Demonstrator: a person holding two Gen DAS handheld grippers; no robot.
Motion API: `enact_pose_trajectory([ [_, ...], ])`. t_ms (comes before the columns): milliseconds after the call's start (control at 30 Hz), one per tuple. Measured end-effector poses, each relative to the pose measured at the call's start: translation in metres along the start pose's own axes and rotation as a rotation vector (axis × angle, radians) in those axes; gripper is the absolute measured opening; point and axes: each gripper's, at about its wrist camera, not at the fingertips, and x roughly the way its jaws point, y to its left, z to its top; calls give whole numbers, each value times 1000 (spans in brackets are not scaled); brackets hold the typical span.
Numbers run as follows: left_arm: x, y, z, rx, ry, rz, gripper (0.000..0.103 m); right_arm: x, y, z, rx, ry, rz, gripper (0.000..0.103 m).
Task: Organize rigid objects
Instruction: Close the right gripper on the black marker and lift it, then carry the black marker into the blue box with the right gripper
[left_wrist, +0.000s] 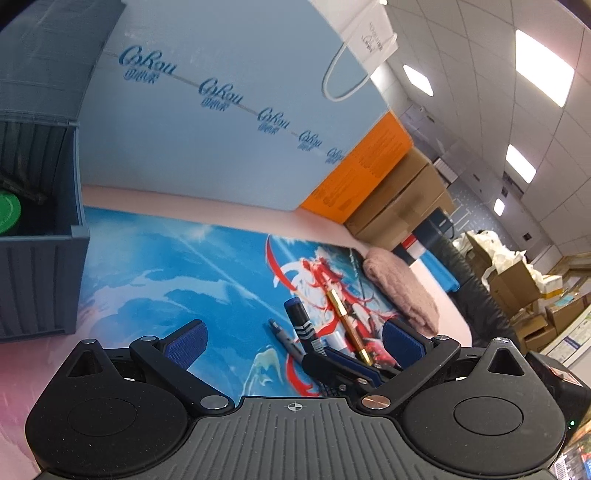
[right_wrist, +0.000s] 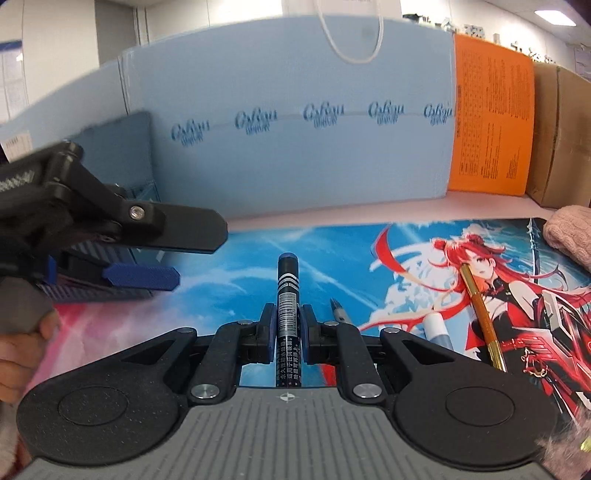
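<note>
Marker (right_wrist: 287, 314) clamped lengthwise in right gripper (right_wrist: 287, 332), cap forward.

Left wrist view: sits low over the left part of the printed desk mat (left_wrist: 177, 266), rolled, facing right along the mat toward its far right corner and the blue foam board (left_wrist: 221, 122); ceiling visible. Right wrist view: level, close above the mat's near edge at its middle, facing straight at the foam board along the far edge. Shared: mat centre and right end, black marker (right_wrist: 287, 295), gold pen (left_wrist: 347, 321), orange box (right_wrist: 491, 125), foam board.
</note>
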Motion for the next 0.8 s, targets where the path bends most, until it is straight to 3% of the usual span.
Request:
enact_pose_trajectory([
  [133, -18, -5, 8, 13, -40, -14, 102, -19, 9, 8, 33, -83, 40, 12],
  [367, -75, 6, 22, 53, -149, 31, 102, -39, 41, 25, -3, -192, 119, 12],
  [700, -163, 59, 34, -10, -316, 153, 102, -24, 117, 57, -136, -248, 246, 12],
  [800, -182, 80, 38, -54, -364, 159, 102, -13, 140, 69, -174, -257, 272, 12],
])
